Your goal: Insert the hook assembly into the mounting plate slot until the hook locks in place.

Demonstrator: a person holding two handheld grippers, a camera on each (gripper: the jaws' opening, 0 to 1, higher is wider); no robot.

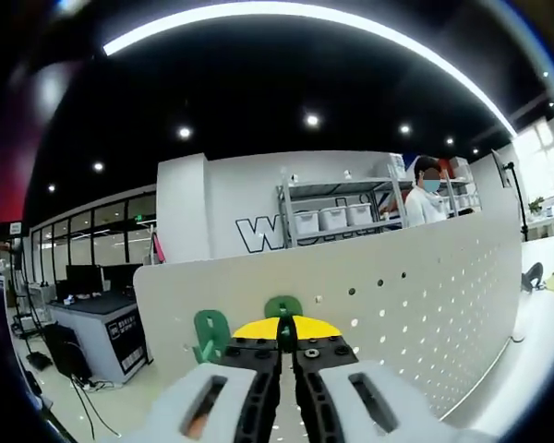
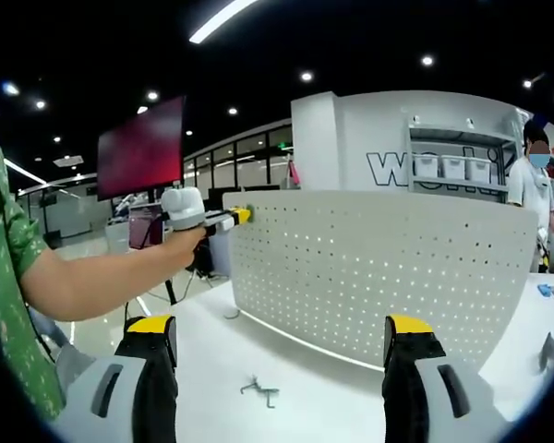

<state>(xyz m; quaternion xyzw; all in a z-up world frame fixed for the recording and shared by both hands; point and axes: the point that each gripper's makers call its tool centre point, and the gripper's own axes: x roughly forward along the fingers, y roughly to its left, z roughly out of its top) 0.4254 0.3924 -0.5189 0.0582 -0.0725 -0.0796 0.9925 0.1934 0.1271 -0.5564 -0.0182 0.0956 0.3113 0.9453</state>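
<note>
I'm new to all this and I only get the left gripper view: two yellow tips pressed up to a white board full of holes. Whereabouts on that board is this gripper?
Observer: In the right gripper view, the left gripper sits at the upper left corner of the white perforated board, as that view shows it. A hand holds it there.
Operator: What is the other gripper doing?
Observer: The right gripper faces the board with its jaws wide apart and nothing between them.
Operator: Is anything lying about?
Observer: A small grey metal wire piece lies on the white table in front of the board, apart from both grippers.
</note>
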